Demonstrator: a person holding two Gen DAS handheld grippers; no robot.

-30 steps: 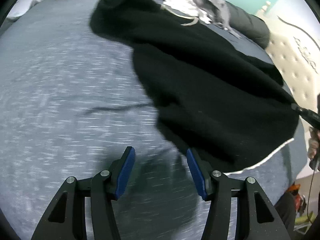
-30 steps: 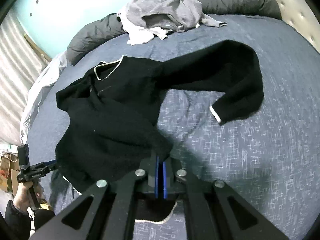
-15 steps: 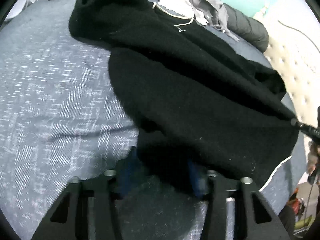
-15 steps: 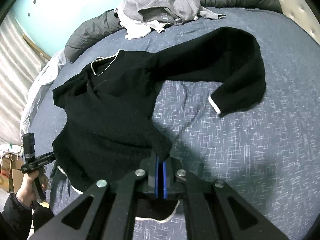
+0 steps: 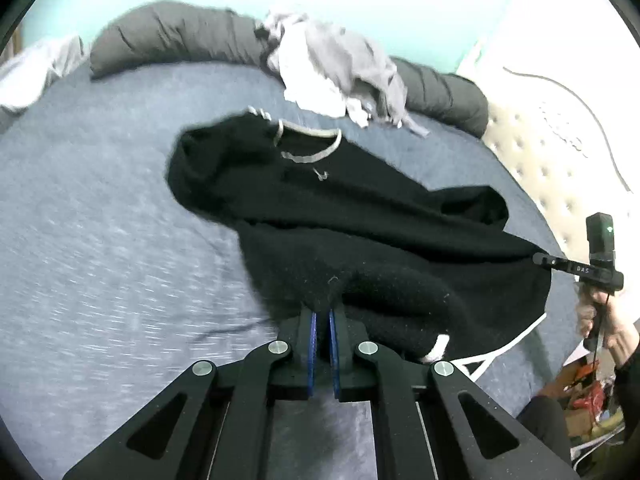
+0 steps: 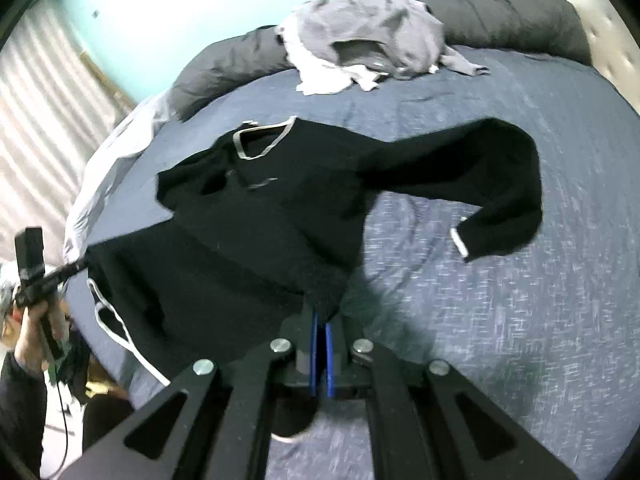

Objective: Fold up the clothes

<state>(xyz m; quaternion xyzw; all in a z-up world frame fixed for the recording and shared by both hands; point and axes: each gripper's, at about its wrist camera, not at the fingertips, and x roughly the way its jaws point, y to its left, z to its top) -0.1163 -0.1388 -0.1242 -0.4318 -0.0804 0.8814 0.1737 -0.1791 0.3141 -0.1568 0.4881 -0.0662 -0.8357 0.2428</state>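
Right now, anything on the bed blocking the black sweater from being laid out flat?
Nothing visible does. Both grippers, left and right, have jaws shut on the black sweater. The grey clothes pile sits apart at the far edge; the blue bedspread around the sweater is bare.

My left gripper point(image 5: 321, 322) and right gripper point(image 6: 320, 322) each pinch the near hem of the sweater point(image 5: 360, 216), which lies spread on the bed point(image 5: 100, 248). Its collar point(image 5: 308, 142) points away from me, one sleeve point(image 6: 472, 176) stretched rightward. Behind it a clothes pile point(image 6: 368, 44) rests against the long bolster point(image 6: 512, 20) at the far edge.
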